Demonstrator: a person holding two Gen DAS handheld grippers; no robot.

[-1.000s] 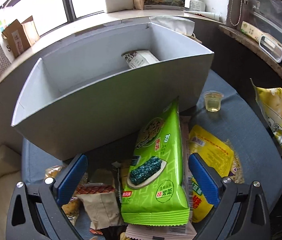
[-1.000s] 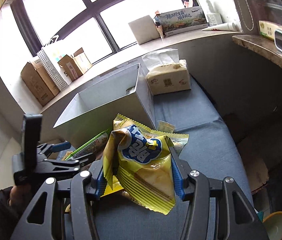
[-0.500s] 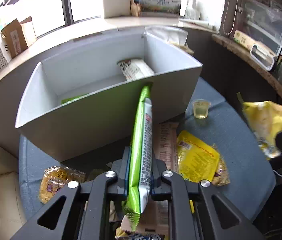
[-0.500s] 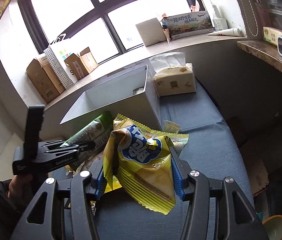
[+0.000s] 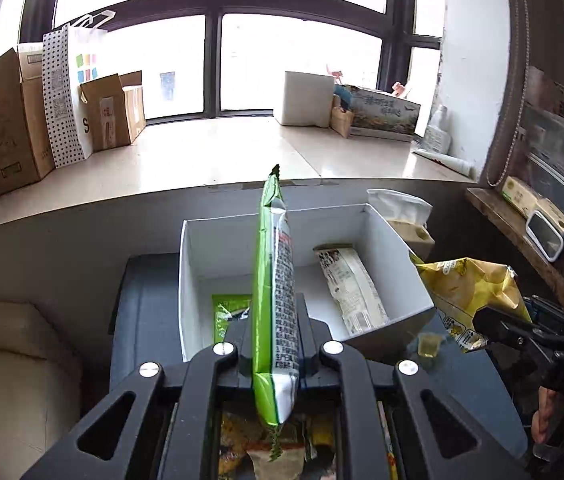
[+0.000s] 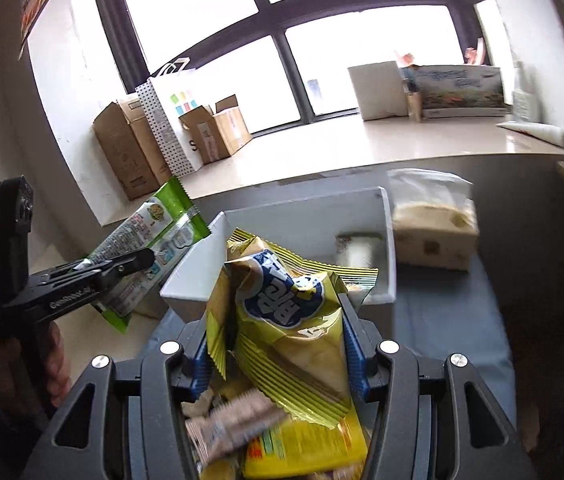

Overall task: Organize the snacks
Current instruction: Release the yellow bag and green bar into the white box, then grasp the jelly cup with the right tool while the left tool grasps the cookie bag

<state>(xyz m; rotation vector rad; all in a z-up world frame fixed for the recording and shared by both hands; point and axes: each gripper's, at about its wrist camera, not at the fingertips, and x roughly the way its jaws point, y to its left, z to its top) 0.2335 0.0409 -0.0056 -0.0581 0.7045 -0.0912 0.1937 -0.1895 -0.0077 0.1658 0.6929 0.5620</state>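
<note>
Lifted green packet [image 5: 276,312] clamped in left hand-held gripper [image 5: 276,350].

The seaweed snack pack [image 5: 274,300] is bright green with a white back panel of black print. The chip bag [image 6: 285,320] is yellow with a blue-and-white logo. The storage box [image 5: 397,248] is white; the paper bag [image 5: 64,96] at ten o'clock is white with black dots.

Likely home, window ledge [image 5: 210,160], tissue box [image 6: 433,236]
</note>
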